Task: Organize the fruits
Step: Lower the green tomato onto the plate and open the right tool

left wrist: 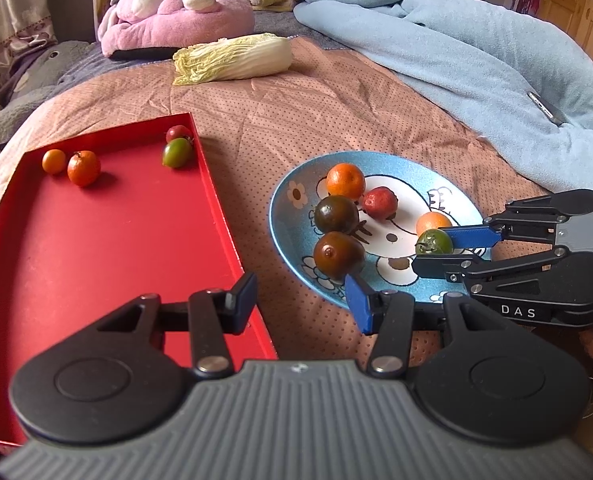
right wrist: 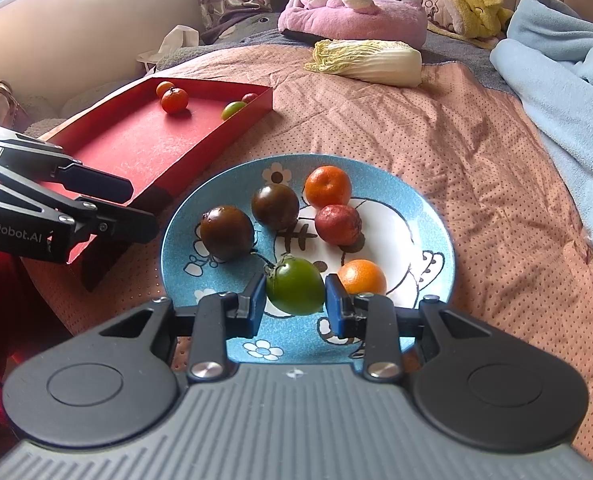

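A blue cartoon plate (right wrist: 428, 216) on the bed holds two dark tomatoes (right wrist: 226, 233), an orange mandarin (right wrist: 327, 187), a red fruit (right wrist: 337, 225), a small orange fruit (right wrist: 363, 277) and a green tomato (right wrist: 295, 287). My right gripper (right wrist: 295, 304) has its blue pads on both sides of the green tomato, touching it; it also shows in the left wrist view (left wrist: 436, 246). A red tray (left wrist: 108, 240) to the left holds two orange fruits (left wrist: 83, 167), a green tomato (left wrist: 176, 153) and a red one (left wrist: 178, 133). My left gripper (left wrist: 302, 300) is open and empty, between tray and plate.
A napa cabbage (left wrist: 234, 58) lies farther back on the pink quilt (left wrist: 336, 108). A pink plush (left wrist: 176, 12) and yellow plush sit behind it. A light blue blanket (left wrist: 476, 52) with a phone (left wrist: 546, 108) on it lies at the right.
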